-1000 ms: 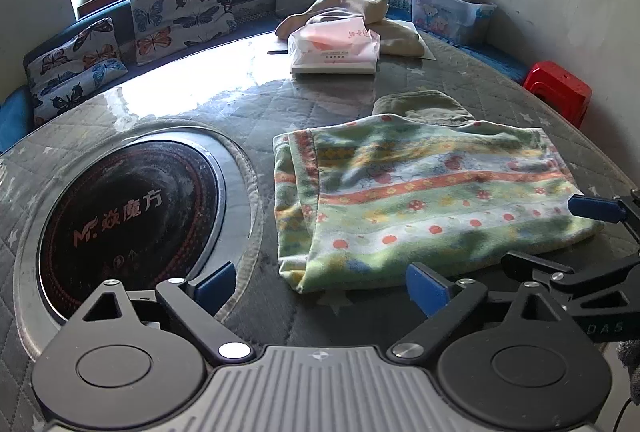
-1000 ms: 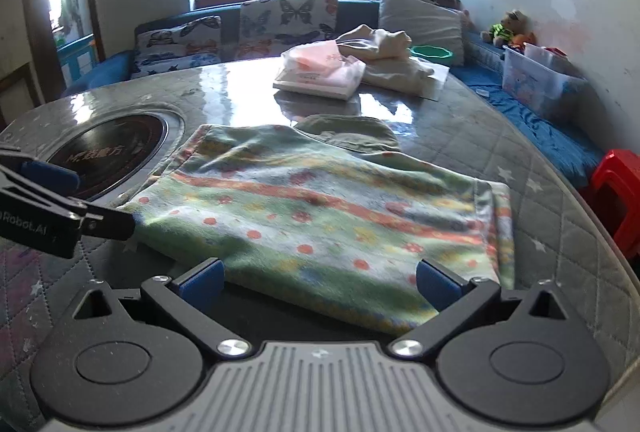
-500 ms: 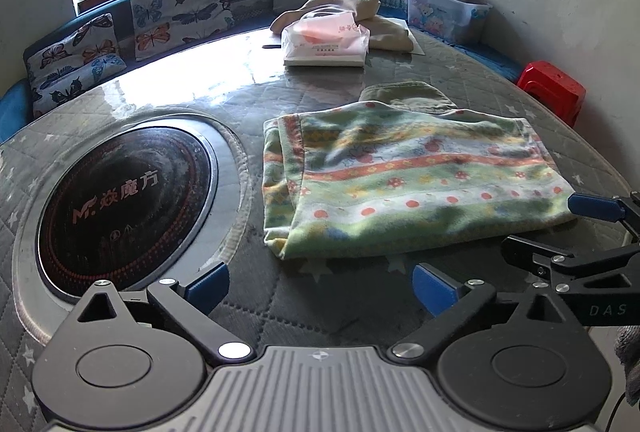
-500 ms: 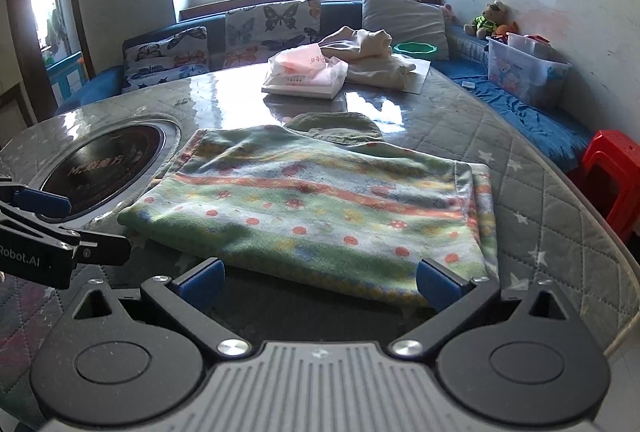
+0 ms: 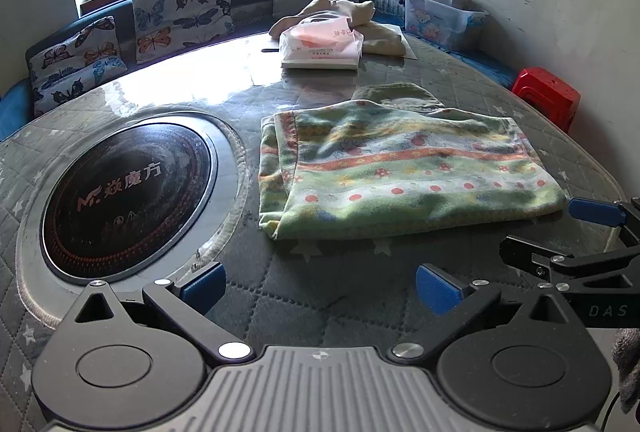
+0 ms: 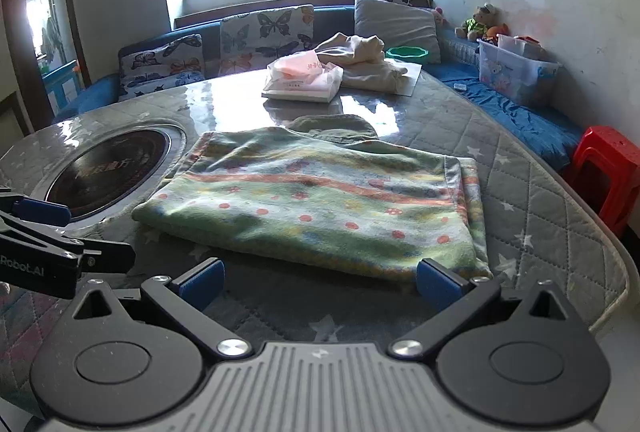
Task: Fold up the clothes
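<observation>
Soft green folded blanket with red dots and stripes [image 5: 404,172] lying flat on the grey quilted table [image 5: 328,284], left tongs [image 5: 318,284] wide and empty, right tongs [image 6: 318,282] wide and empty, both near its front edge

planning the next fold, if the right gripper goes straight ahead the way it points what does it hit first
Most likely the near edge of the folded towel: the open right gripper points at it, only bare table cover between. Height above the table is unclear.
</observation>
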Tool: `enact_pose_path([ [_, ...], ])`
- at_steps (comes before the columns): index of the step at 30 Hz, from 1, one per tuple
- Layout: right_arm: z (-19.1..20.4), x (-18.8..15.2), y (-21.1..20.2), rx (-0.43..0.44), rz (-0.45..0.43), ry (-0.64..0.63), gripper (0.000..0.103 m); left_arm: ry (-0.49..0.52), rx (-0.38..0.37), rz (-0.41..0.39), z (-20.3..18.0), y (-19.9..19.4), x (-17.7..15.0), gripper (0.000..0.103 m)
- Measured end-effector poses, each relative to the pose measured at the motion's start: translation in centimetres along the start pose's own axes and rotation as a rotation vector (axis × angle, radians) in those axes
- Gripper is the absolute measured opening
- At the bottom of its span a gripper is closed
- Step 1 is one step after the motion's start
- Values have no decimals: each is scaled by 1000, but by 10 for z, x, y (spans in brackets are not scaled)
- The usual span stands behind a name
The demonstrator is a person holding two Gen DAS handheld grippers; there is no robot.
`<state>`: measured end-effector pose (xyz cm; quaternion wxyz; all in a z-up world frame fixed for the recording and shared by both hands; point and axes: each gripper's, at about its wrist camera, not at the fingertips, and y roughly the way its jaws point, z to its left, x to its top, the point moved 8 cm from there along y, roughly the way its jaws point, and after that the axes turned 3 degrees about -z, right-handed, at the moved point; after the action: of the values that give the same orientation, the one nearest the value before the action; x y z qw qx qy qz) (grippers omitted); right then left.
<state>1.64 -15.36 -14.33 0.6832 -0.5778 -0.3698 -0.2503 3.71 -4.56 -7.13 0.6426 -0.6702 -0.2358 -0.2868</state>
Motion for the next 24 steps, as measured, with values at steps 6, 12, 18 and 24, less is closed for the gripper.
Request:
enact_pose_path([
  [6,1,-2,-7,-8,-9,-4,103,8,-4,1,-3,-6,-7,103],
  [12,2,-6,-11,-11,-12,-7,103,4,-1,7,-5,-10,-16,103],
  [18,3,-10,-14,-9,-16,-6,103,0,3,4,-7,-14,-24,103],
  [24,2,-12,-20,-13,-29,-3,103,-2,7,-3,-8,-19,-29,103],
])
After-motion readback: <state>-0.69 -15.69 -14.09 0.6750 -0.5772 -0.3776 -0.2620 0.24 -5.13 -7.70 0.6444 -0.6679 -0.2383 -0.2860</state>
